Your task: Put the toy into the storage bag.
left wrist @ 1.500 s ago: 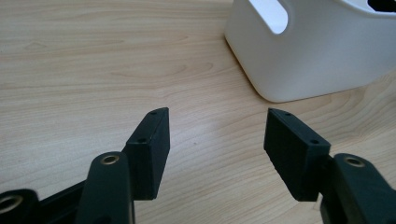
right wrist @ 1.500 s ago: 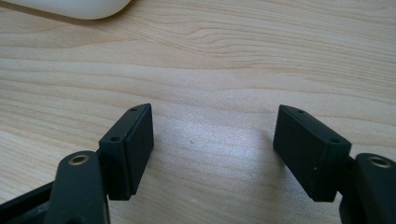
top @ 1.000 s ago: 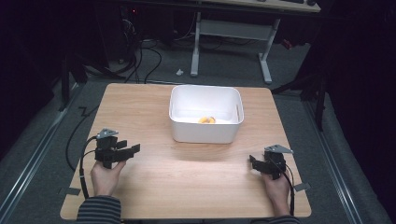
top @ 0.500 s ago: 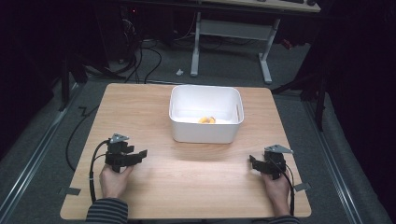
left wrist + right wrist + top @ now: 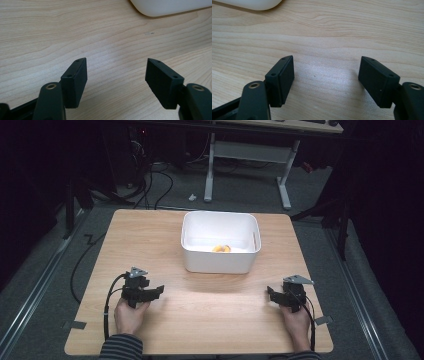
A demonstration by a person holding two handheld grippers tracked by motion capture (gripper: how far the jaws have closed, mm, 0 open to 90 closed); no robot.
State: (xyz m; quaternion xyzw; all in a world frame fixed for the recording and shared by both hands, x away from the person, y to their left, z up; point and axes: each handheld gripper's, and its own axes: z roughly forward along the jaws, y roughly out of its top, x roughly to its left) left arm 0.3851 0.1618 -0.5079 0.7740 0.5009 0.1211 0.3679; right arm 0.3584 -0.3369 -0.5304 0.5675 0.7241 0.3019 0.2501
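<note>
My left gripper [image 5: 158, 290] sits low over the wooden table [image 5: 210, 320] at the near left, held in a hand. Its jaws [image 5: 116, 61] stand open and have just been opening a little wider; between them is bare wood. At the near right, my right gripper [image 5: 271, 295] is also open over bare wood [image 5: 327, 58]. A white bin [image 5: 220, 265] stands at the table's middle back with a small orange thing [image 5: 221, 248] inside. The bin's rounded corner [image 5: 170, 7] lies ahead of the left gripper, and another corner [image 5: 252, 4] lies ahead of the right one.
Bare wood spreads between the two hands and in front of the bin. Cables [image 5: 106, 310] trail from each gripper toward the near edge. Beyond the table is dark floor with cables and a white desk frame [image 5: 250, 165].
The left hand has moved right, toward the near edge, and lower onto the table. The right hand has stayed put.
</note>
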